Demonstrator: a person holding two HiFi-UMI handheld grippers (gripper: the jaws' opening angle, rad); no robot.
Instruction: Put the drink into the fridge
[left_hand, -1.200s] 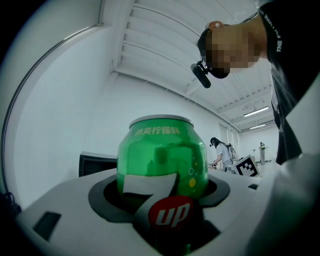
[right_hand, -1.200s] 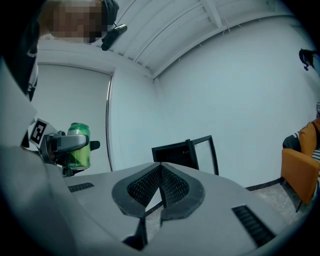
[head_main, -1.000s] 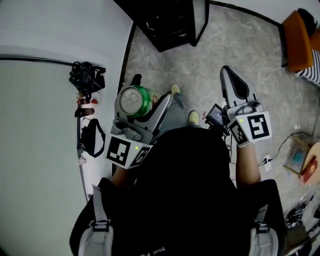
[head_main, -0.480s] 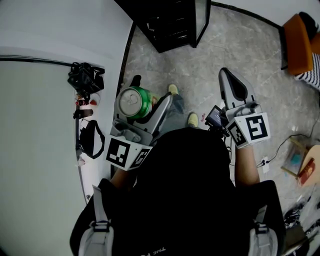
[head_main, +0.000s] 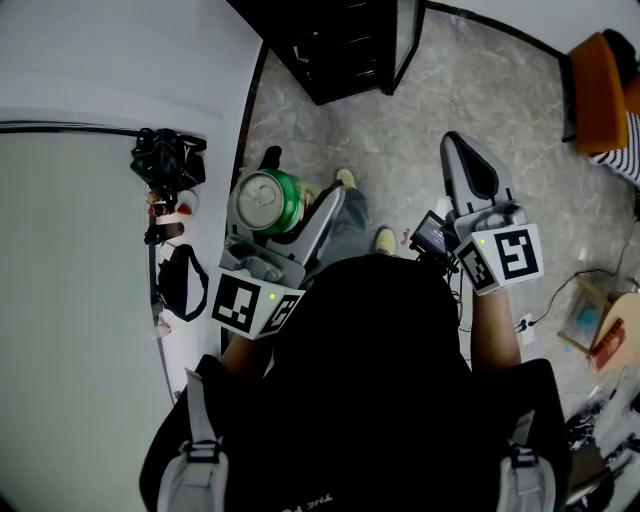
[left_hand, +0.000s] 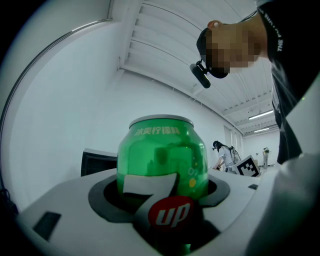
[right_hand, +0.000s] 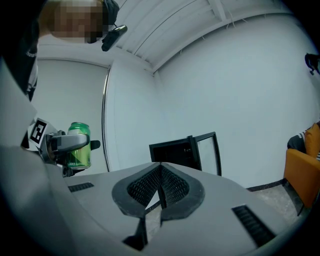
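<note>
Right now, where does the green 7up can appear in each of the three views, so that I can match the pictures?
Head view: green can left of centre, seen from above.
Left gripper view: low centre, close, clamped between the jaws.
Right gripper view: far left, mid-height, small.
Shared landmark: black fridge, top centre in the head view, centre in the right gripper view.

Grey marbled floor (head_main: 480, 100) underfoot, plain white wall (head_main: 120, 50) running up the left with a dark rail (head_main: 60, 124) curving across it. Orange chair (head_main: 598, 85) over in the far right corner, and strip lights (left_hand: 260, 115) glowing on the ribbed white ceiling (left_hand: 165, 55).
</note>
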